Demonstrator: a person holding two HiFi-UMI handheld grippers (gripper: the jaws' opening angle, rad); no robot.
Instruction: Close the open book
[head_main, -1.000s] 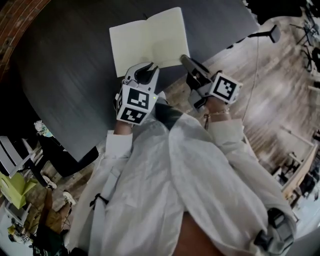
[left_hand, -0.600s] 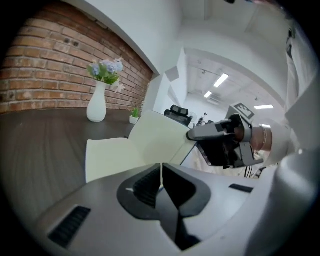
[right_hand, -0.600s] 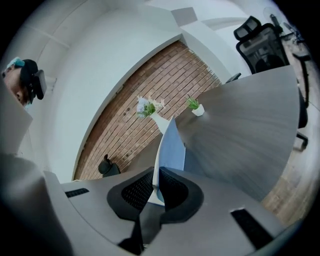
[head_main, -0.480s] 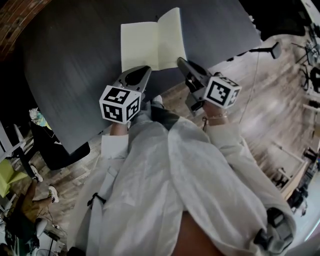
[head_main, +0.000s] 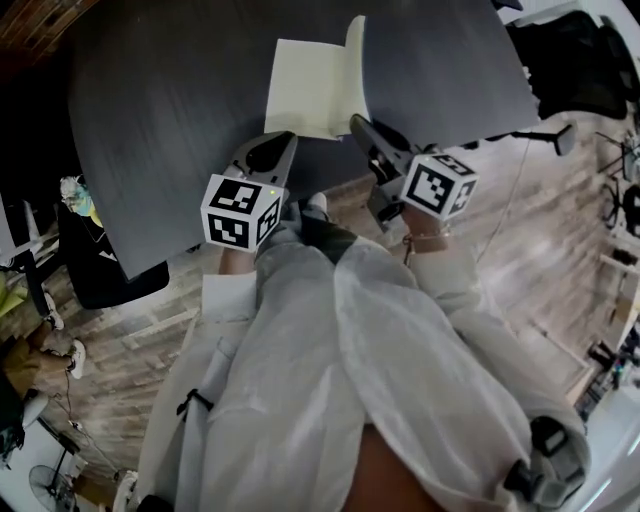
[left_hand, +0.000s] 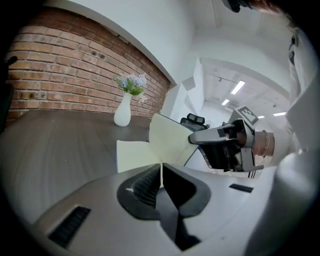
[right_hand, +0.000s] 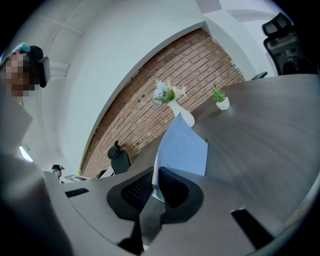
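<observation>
The book (head_main: 300, 98) lies on the dark grey table (head_main: 170, 130) with cream pages showing. Its left half (left_hand: 132, 155) is flat. Its right half (head_main: 356, 65) stands nearly upright, and my right gripper (head_main: 357, 122) is shut on its near edge. The right gripper view shows the bluish cover (right_hand: 184, 145) pinched between the pads at my right gripper (right_hand: 156, 187). My left gripper (head_main: 288, 138) is shut, its tips at the near edge of the flat left half; I cannot tell whether they touch it. Only a thin cream slit shows between the jaws of my left gripper (left_hand: 161, 172).
A white vase of flowers (left_hand: 123, 107) stands far back on the table by the brick wall, with a small potted plant (right_hand: 220, 101) near it. The table's near edge (head_main: 330, 190) runs just behind both grippers. A black chair (head_main: 105, 275) stands at the left.
The book's right half has swung up from flat to nearly upright in my right gripper. My left gripper's jaws have closed and the gripper has rolled over.
</observation>
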